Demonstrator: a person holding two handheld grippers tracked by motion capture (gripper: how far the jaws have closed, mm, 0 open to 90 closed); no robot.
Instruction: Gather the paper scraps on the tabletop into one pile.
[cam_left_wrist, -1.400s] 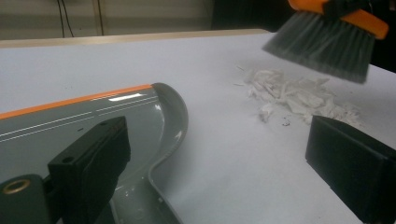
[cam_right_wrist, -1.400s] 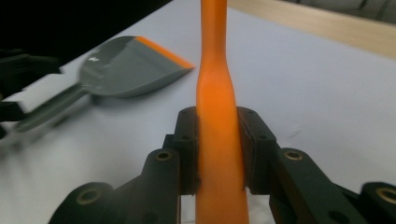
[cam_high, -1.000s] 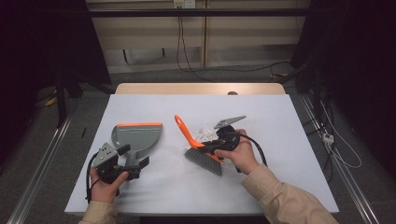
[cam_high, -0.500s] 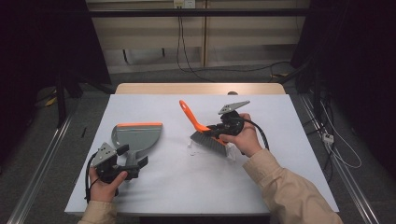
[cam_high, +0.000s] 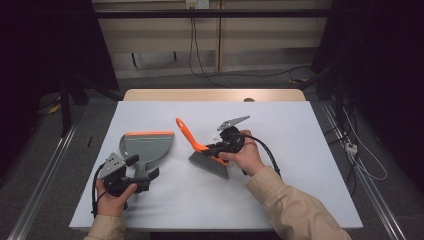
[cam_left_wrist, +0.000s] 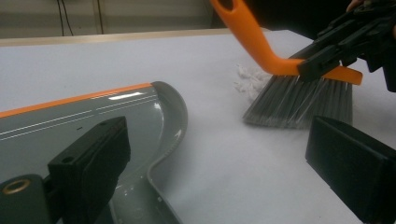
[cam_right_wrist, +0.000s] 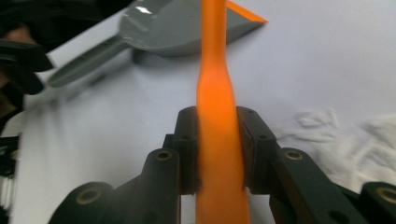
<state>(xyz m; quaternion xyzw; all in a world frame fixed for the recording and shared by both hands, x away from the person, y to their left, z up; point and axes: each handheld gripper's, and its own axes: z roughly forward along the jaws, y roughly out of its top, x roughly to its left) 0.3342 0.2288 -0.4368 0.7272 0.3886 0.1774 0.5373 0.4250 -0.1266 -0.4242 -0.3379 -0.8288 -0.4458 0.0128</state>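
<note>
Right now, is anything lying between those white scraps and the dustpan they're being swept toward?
Nothing visible. Bare table separates the white scraps by the brush's bristles from the dustpan. The right gripper clamps the brush handle.

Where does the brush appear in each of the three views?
High view: the brush is at the table's middle, handle slanting up-left, held by the right gripper.
Left gripper view: the brush is at the upper right, bristles on the table.
Right gripper view: its orange handle runs up the middle, clamped between the fingers.
Shared landmark: the grey dustpan.
</note>
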